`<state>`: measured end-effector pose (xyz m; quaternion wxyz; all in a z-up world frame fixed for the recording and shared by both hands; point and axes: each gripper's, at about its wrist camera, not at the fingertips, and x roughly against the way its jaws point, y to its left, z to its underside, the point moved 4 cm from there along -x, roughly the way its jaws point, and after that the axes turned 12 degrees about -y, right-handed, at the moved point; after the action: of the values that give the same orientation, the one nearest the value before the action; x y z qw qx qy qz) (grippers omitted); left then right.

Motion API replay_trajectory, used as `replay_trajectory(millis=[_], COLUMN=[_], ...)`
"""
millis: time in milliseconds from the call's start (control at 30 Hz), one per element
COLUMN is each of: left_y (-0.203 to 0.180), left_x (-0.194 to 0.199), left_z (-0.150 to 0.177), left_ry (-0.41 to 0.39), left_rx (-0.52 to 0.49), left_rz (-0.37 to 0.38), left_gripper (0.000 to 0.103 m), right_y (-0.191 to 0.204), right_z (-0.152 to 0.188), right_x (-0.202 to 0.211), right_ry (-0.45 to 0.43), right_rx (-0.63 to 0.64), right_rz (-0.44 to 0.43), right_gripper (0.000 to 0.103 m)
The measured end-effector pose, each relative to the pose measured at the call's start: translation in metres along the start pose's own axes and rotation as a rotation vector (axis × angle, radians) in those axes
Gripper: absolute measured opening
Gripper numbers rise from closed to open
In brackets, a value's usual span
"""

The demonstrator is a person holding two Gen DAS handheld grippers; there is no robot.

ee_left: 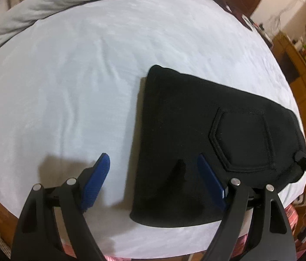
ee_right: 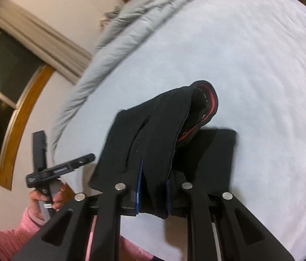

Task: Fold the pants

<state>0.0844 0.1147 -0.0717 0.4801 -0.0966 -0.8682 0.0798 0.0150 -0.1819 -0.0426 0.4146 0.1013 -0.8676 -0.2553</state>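
The black pants [ee_left: 198,134] lie folded on the near right part of the bed [ee_left: 76,76], close to its near edge, back pocket up. The right hand-held gripper [ee_right: 154,187] is clamped on one end of them, and in its view that end is raised off the sheet, the waistband's red lining showing at the far tip. The left hand-held gripper [ee_left: 155,174] hangs with its blue pads wide apart and nothing between them, straddling the pants' left edge. To the left and far side the sheet is bare and wide. A grey duvet [ee_left: 44,6] is bunched along the far edge.
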Motion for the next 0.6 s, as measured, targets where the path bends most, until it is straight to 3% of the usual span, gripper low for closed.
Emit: replay_trajectory(millis=[233, 400, 500, 600], left_y=[-0.020, -0.018, -0.020, -0.029], left_x=[-0.029, -0.045, -0.038, -0.019], left_z=[0.011, 0.017, 0.009, -0.005], left_ry=[0.054, 0.066, 0.059, -0.019], left_rx=[-0.100, -0.102, -0.095, -0.125], left_rz=[-0.076, -0.111, -0.100, -0.100], left_gripper=[0.082, 0.088, 0.087, 0.087], right_y=[-0.040, -0.044, -0.038, -0.031], right_z=[0.033, 0.035, 0.017, -0.010], right_x=[-0.032, -0.040, -0.022, 0.002], right_ry=[0.092, 0.141, 0.101, -0.012], right_rx=[-0.040, -0.041, -0.031, 0.036], right_rz=[0.086, 0.089, 0.102, 0.132], right_gripper=[0.020, 0.032, 0.047, 0.046])
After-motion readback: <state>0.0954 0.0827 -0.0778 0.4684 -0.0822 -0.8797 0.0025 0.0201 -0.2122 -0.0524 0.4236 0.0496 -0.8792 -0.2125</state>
